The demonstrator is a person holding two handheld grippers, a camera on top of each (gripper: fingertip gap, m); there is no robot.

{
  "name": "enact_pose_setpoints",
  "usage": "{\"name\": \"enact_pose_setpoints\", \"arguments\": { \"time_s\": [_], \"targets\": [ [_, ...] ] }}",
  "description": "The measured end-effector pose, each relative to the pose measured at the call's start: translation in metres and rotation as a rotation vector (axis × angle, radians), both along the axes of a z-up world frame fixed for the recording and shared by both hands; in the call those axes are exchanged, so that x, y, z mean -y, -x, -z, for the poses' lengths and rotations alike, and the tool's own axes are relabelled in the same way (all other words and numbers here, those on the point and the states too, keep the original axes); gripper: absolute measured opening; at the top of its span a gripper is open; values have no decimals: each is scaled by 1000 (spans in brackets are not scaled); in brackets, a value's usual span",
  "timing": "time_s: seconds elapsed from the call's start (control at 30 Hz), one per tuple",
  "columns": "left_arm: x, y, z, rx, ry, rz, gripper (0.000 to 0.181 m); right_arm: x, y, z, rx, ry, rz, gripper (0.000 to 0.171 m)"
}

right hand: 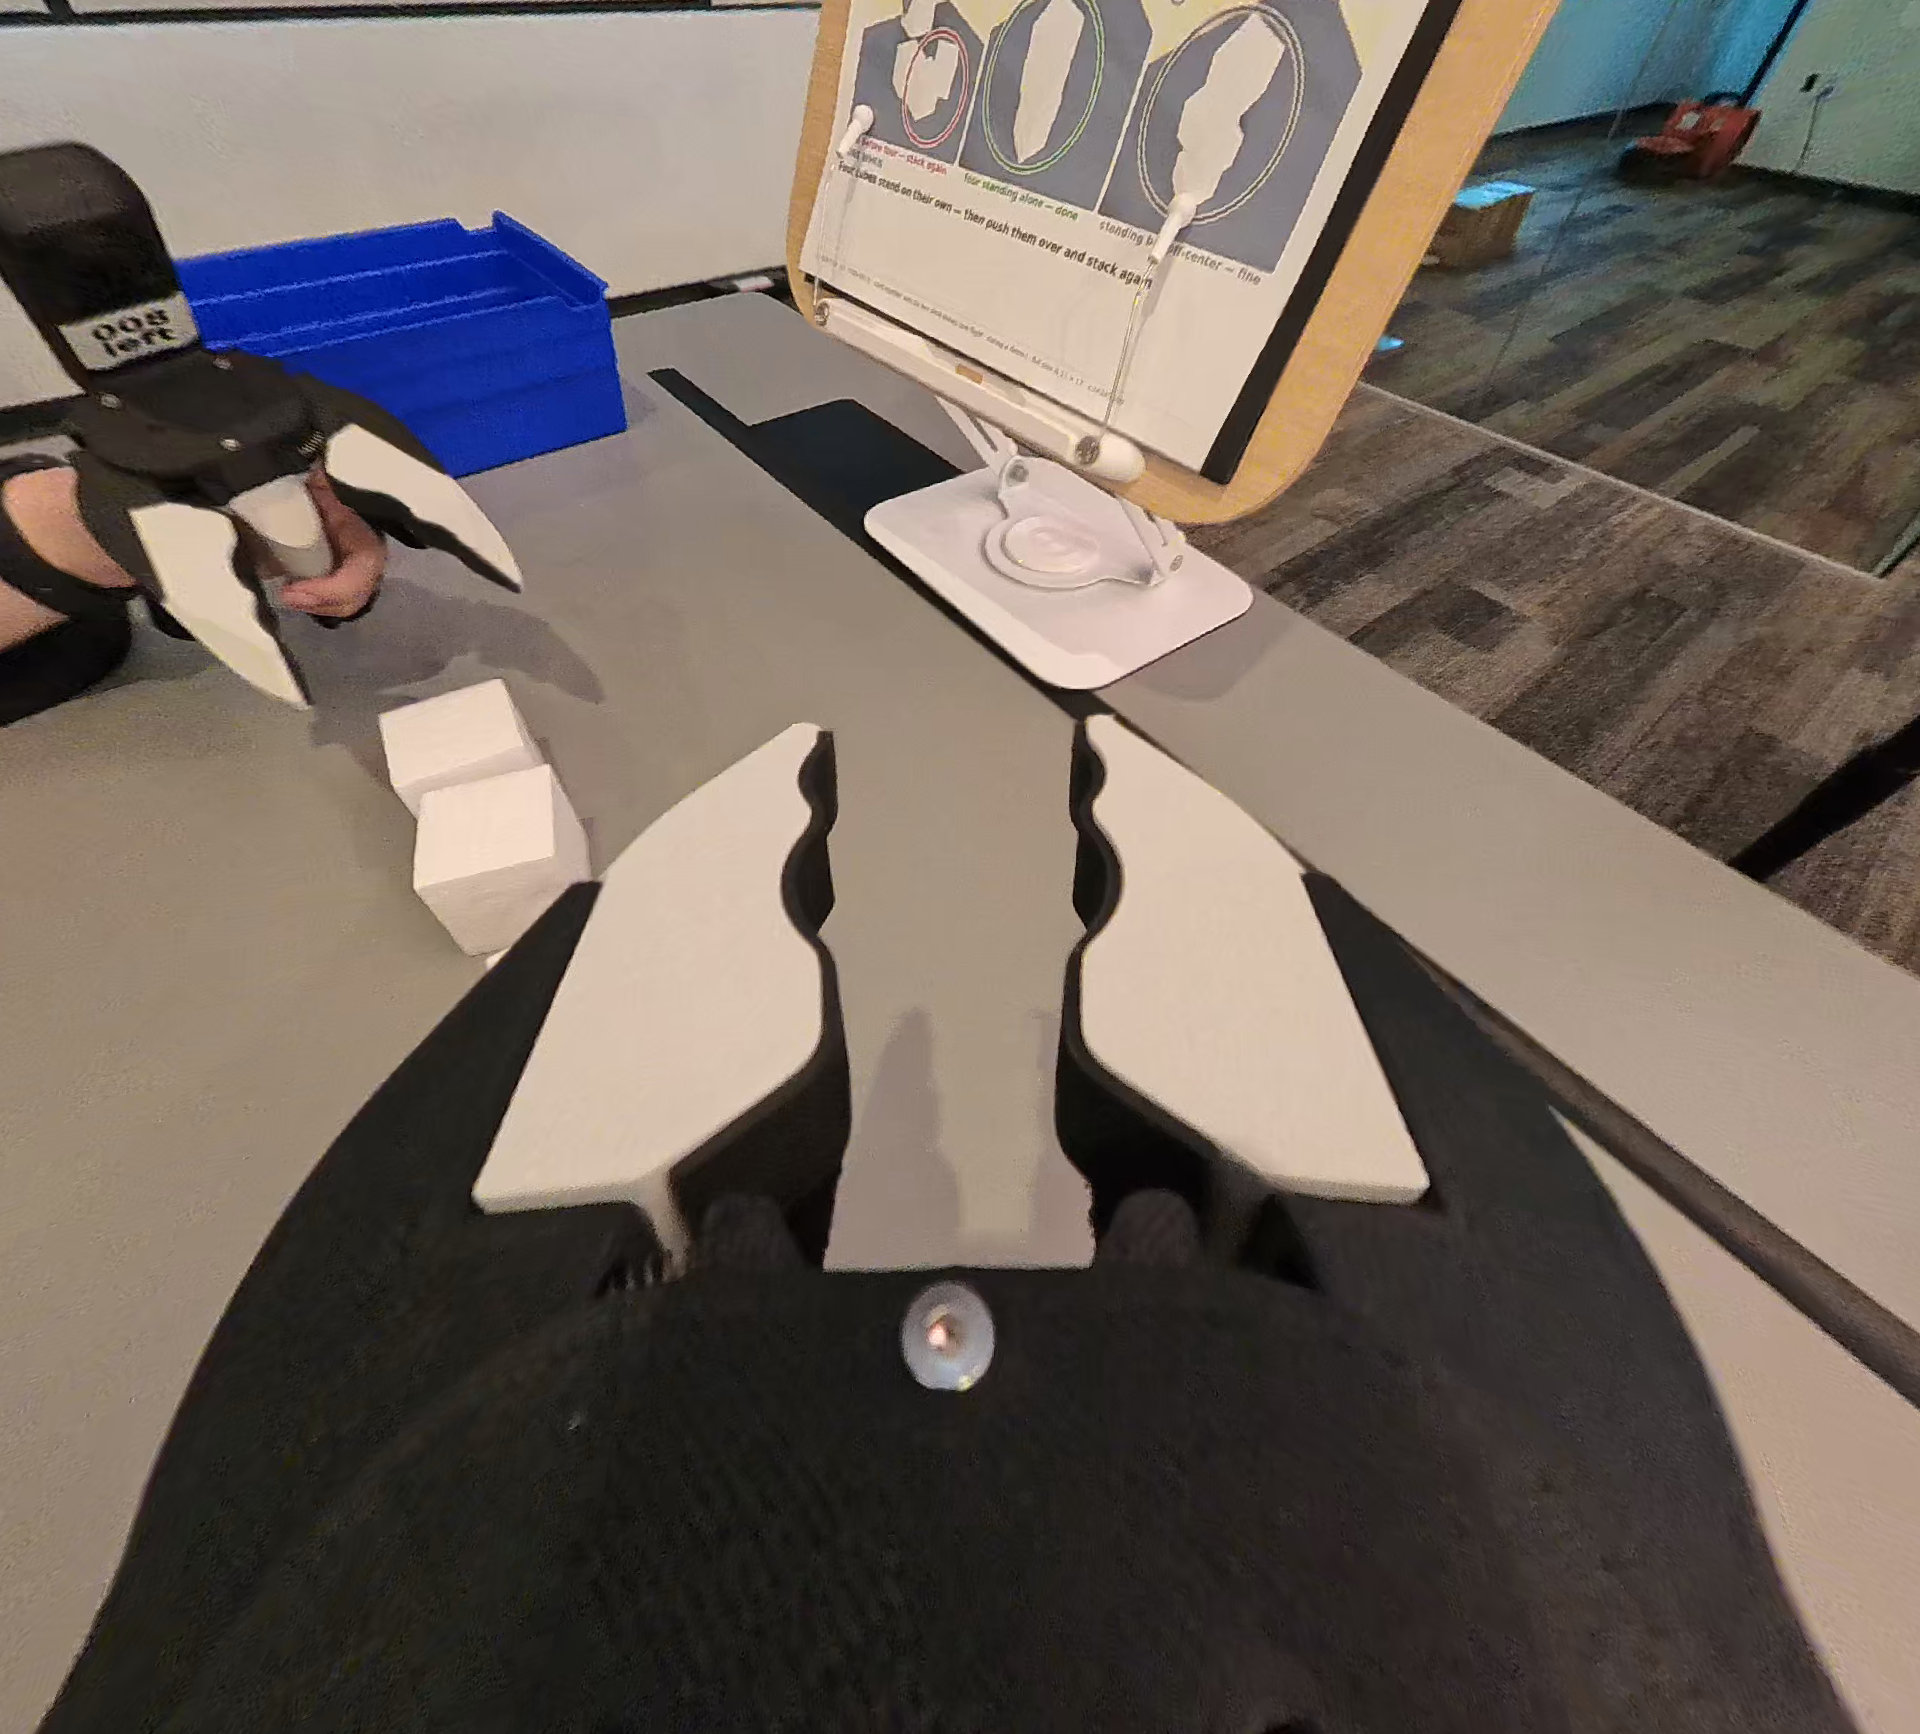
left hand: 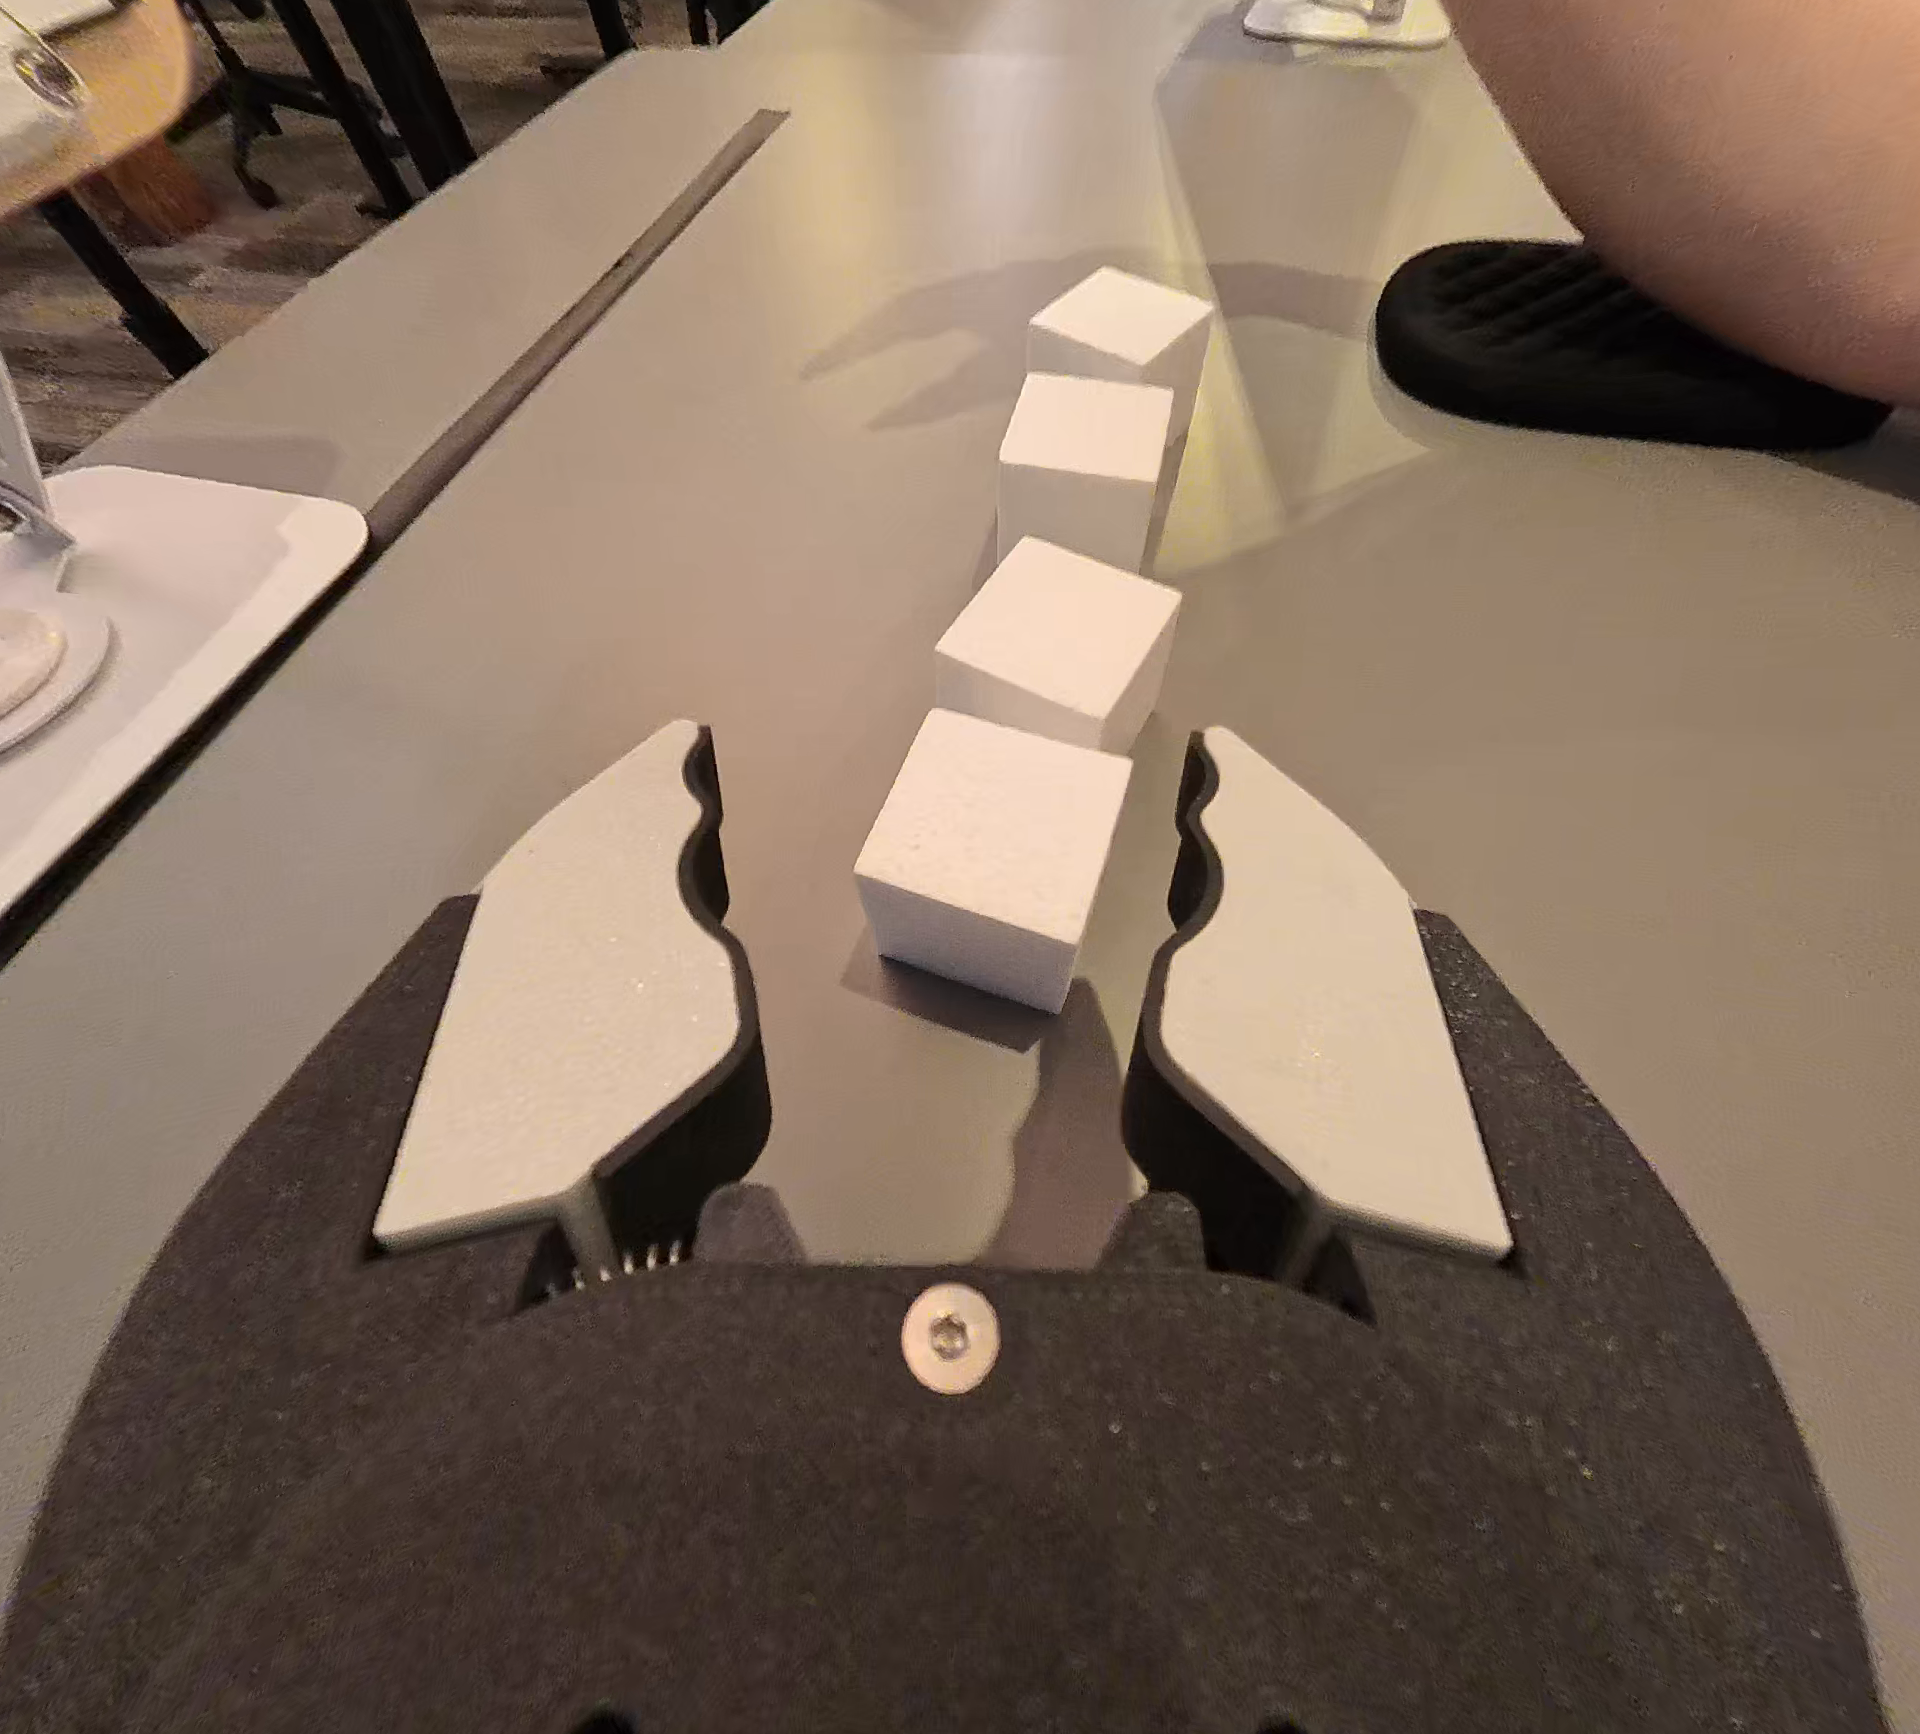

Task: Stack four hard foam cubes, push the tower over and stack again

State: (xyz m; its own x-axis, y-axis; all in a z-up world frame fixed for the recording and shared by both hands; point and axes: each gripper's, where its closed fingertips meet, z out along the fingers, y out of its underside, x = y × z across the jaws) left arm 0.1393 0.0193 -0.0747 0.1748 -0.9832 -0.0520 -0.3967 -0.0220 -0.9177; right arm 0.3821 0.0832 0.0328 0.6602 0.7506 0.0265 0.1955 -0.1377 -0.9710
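On smooth grey table (left hand: 623, 645), four matte white cubes (left hand: 992, 848), seemingly toppled.

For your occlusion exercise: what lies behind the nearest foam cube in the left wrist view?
Three more white cubes trail away behind the nearest cube; their hidden lower faces cannot be seen.

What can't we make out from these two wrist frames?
- Right wrist view: only two cubes show; the right gripper's own body blocks the rest.
- Left wrist view: the right gripper is out of frame; only the forearm shows, cut by the top and right edges.
- Left wrist view: whether the two far cubes touch; the nearer one overlaps the other.
- Right wrist view: the blue bin's inside; its walls hide it.
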Motion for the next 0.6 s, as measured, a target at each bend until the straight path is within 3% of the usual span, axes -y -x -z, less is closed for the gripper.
{"name": "enact_pose_setpoints", "arguments": {
  "time_s": [0.6],
  "targets": [
    [1,-8,43,-181,-49,96,84,-5,-10,16,-18,60,10,45]
  ]
}}
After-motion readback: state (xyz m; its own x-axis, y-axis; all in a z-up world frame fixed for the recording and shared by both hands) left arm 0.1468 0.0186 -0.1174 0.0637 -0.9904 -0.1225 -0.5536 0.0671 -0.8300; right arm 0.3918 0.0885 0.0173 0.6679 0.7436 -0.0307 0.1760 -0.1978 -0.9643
